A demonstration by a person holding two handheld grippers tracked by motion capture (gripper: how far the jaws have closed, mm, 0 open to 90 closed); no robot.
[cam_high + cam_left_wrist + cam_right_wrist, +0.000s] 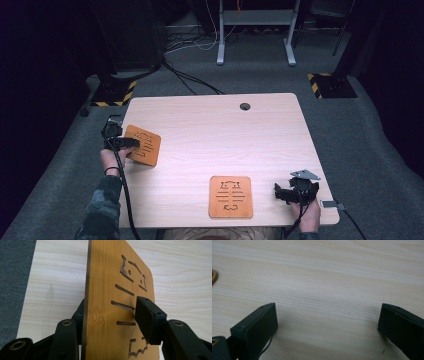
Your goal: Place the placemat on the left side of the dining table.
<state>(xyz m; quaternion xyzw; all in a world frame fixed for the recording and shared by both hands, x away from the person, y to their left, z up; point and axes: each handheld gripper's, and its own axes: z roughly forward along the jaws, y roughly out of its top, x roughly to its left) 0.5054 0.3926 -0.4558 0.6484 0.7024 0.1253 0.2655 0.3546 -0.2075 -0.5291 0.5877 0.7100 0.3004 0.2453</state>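
Coaster at left: a wooden coaster (143, 145) with cut-out slots sat at about nine o'clock on the table (210, 125), tilted, between the left gripper's jaws.
Left gripper (120, 142): one pad (146, 320) stood just off the coaster's (110, 302) face; the far jaw lay behind the board's edge, contact unclear.
Second coaster (230, 196): lay flat at six o'clock near the table's front edge.
Right gripper (286, 192): jaws spread wide over bare wood at about four o'clock, holding nothing.
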